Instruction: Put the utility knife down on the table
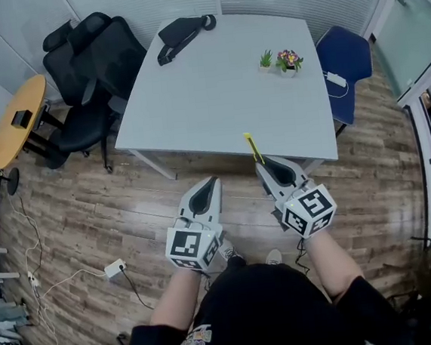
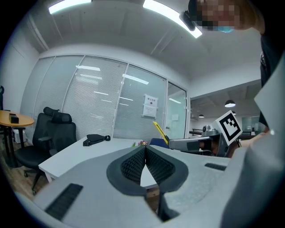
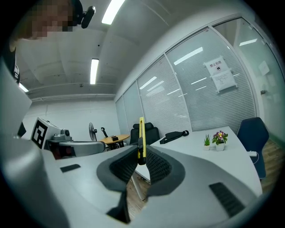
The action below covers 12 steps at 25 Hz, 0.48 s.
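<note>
A slim yellow utility knife [image 1: 252, 147] sticks out of my right gripper [image 1: 261, 164], whose jaws are shut on its lower end; it points toward the near edge of the white table [image 1: 215, 84]. The right gripper view shows the knife [image 3: 141, 138] standing upright between the jaws. My left gripper [image 1: 215, 180] hangs over the wooden floor short of the table, jaws shut with nothing between them. From the left gripper view, the knife [image 2: 159, 131] and the right gripper [image 2: 171, 143] appear to the right.
A black bag [image 1: 179, 35] lies at the table's far edge, and two small potted plants [image 1: 282, 61] stand at the far right. Black office chairs [image 1: 88, 74] stand left of the table, a blue chair [image 1: 345, 61] right. A round wooden table [image 1: 17, 119] is far left.
</note>
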Each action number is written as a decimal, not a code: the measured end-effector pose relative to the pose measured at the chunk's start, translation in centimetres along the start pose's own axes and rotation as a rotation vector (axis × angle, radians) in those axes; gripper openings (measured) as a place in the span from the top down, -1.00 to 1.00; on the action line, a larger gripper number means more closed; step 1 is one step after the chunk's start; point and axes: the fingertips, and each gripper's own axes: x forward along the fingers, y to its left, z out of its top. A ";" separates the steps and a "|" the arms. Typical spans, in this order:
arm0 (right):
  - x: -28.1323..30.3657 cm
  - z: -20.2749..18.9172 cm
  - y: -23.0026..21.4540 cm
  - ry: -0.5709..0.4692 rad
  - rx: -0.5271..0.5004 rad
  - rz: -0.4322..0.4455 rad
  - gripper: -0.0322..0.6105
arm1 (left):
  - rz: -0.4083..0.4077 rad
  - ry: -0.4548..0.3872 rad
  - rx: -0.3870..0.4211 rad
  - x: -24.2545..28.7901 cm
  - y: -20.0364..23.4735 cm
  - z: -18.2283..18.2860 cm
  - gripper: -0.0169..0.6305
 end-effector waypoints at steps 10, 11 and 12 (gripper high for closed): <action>4.4 0.5 1.3 -0.024 0.000 -0.061 0.72 | -0.061 -0.007 0.020 0.0 5.0 0.9 0.93; 4.7 0.5 1.5 -0.025 0.001 -0.065 0.72 | -0.064 -0.008 0.021 0.0 5.4 1.0 0.93; 5.0 0.6 1.6 -0.026 0.003 -0.068 0.72 | -0.065 -0.009 0.021 -0.1 5.7 1.0 0.93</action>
